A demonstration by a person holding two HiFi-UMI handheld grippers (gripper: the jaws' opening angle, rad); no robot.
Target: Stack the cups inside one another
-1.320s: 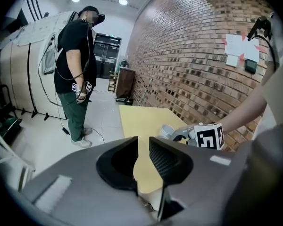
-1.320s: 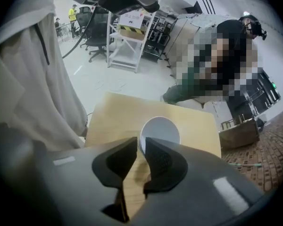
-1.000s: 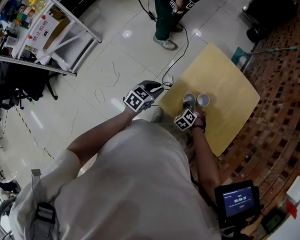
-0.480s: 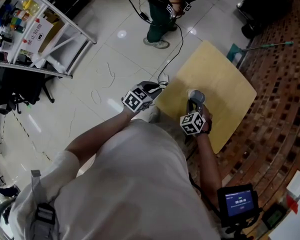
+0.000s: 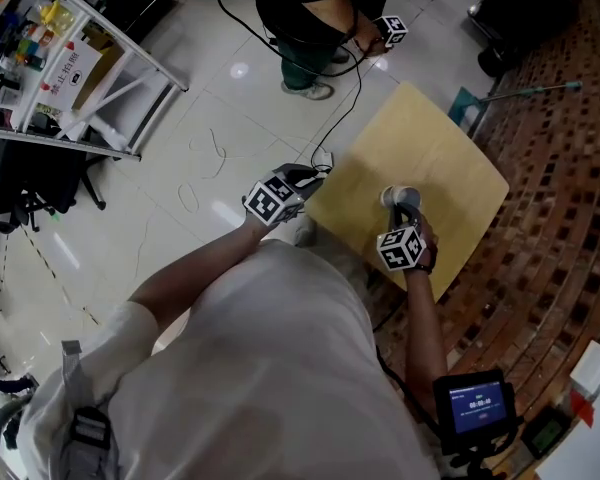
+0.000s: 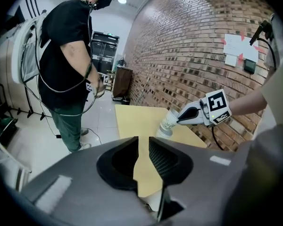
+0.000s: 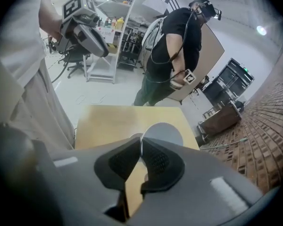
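The upper cup (image 6: pixel 170 120) is clamped by its rim between the jaws of the right hand-held gripper (image 7: pixel 140 147), so its base is left free to be lowered into another cup. It is held tilted just above the lower cup (image 6: pixel 164 133), which stands near the middle of the surface (image 5: pixel 450 158). Whether the two already touch cannot be told. The left hand-held gripper (image 6: pixel 142 142) is kept off the near left edge, jaws slightly apart with nothing between them, presumably so that the stacking path is left unobstructed.
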